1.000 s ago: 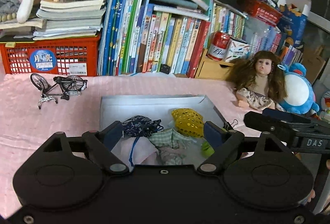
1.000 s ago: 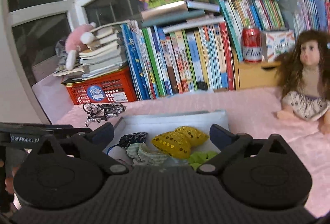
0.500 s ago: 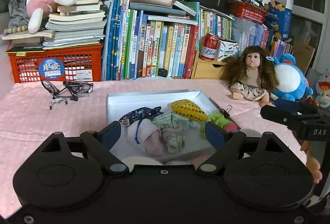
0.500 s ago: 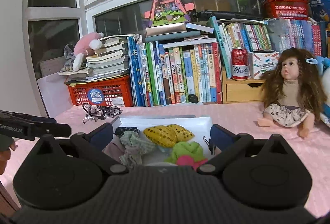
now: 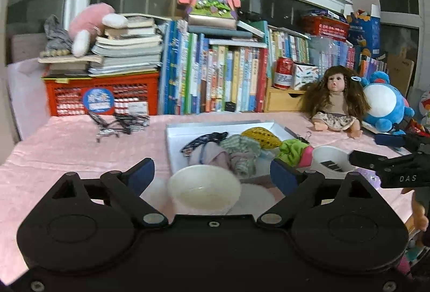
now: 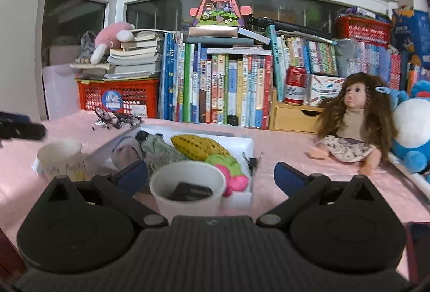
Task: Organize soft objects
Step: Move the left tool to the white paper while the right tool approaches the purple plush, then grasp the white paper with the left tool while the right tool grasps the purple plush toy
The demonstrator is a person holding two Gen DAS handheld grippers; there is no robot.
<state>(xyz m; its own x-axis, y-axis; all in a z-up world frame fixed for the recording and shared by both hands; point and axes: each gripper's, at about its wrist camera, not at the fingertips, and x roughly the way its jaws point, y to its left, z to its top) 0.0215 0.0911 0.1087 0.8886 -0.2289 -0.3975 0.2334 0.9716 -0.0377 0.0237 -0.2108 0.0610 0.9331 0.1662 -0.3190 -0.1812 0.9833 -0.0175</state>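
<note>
Both the left gripper and the right gripper gape wide, holding nothing, above white paper cups beside the shallow white tray of soft cloth items on the pink tabletop.

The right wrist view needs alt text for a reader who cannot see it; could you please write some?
An open right claw frames a white paper cup in front of a white tray of soft fabric items on a pink tablecloth. A doll sits right, before a row of books.
</note>
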